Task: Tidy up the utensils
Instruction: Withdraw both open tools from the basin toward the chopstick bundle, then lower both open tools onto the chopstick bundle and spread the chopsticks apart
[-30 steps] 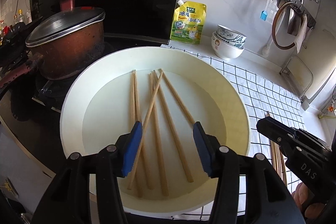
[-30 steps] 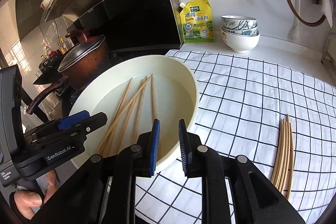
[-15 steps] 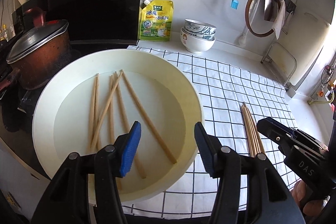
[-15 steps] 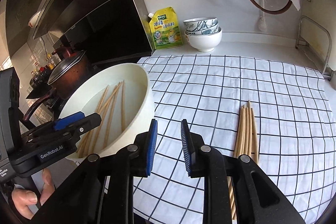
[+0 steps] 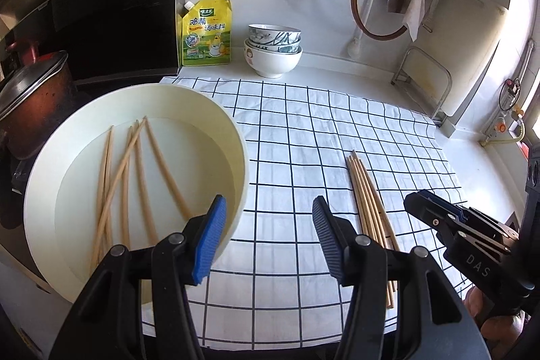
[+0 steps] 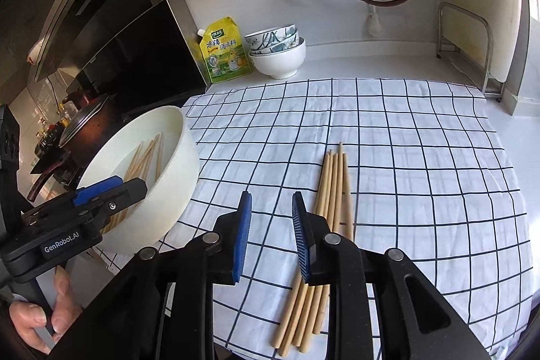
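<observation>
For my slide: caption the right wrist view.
Empty right gripper above checked cloth, beside bundled chopsticks.

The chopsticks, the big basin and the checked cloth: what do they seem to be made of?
Chopsticks: likely bamboo or wood, pale tan, matte, unlacquered. Basin: probably plastic, cream, smooth with a soft sheen and thin rim. Cloth: woven fabric, white with dark grid lines, creased and wrinkled.

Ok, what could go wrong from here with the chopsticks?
The sorted chopsticks on the checked cloth lie right beside the empty right gripper; a careless sweep might scatter them. The white basin still holds loose, crossed chopsticks, so a pinch could lift two.
</observation>
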### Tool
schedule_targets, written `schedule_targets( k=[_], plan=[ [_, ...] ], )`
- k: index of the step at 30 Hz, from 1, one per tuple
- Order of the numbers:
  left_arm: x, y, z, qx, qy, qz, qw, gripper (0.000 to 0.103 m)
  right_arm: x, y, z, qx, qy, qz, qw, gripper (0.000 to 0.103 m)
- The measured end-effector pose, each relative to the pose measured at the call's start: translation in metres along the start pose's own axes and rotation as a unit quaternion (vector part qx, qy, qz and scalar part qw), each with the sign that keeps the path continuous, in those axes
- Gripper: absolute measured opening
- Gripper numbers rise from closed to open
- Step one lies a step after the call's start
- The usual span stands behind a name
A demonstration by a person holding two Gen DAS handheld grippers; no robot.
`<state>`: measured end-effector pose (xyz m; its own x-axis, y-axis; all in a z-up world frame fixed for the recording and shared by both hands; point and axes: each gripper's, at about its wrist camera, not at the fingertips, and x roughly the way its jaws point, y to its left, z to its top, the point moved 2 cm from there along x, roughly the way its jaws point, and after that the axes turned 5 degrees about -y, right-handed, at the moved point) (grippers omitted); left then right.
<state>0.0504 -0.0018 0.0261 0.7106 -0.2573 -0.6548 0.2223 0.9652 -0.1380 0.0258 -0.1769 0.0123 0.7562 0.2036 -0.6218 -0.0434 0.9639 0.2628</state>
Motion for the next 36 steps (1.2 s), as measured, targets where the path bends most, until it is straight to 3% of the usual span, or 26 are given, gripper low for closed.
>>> schedule_targets(
  k=[18,24,36],
  plan=[
    [0.018,-0.049,-0.015,0.023,0.026,-0.022,0.9991,0.054,-0.006,-0.055,-0.026,0.019,0.02,-0.032,0.999,0.025],
    [0.031,-0.063,-0.026,0.03,0.044,-0.025,0.9983,0.058,-0.004,-0.069,-0.039,0.022,0.031,-0.042,0.998,0.031],
    [0.051,-0.068,-0.045,0.028,0.068,-0.016,0.9972,0.064,0.012,-0.061,-0.054,-0.021,0.05,-0.057,0.997,0.036]
  ],
)
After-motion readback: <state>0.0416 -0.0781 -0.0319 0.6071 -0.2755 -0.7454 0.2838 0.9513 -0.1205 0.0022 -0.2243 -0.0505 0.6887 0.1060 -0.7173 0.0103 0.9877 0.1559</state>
